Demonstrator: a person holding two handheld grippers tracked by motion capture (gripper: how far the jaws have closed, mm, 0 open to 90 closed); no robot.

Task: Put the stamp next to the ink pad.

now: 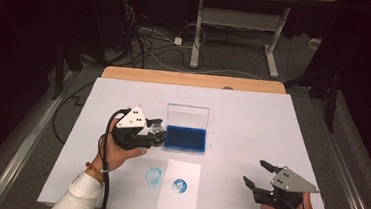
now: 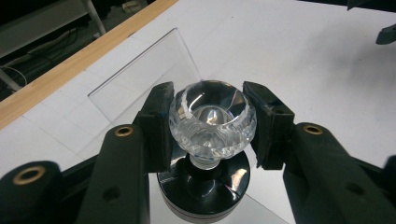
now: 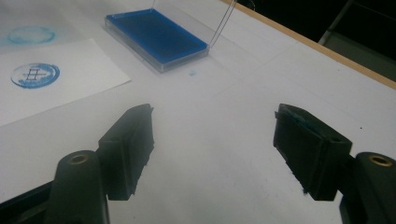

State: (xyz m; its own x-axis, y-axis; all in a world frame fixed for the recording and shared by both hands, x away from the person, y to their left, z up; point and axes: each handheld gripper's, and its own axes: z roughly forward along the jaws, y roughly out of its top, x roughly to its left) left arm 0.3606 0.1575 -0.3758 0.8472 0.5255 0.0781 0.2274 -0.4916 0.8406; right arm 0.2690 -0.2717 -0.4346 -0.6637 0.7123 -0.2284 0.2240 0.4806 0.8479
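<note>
Stamp (image 2: 212, 122) clamped by clear faceted knob in left gripper (image 2: 212, 126) beside ink pad (image 1: 186, 138) mid-desk; rigid, slick, probably light; right gripper (image 3: 212, 149) gaping, empty.

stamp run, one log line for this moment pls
left gripper: shut on stamp beside ink pad | right gripper: open, empty | paper: one blue print

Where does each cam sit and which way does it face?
High view: above the person's side, looking forward and down at the table; both hands enter from below.
Left gripper view: rides the left gripper, its fingers clamping the clear-knobbed stamp.
Right gripper view: rides the open right gripper.
Shared: high and right gripper views show the blue ink pad.
</note>
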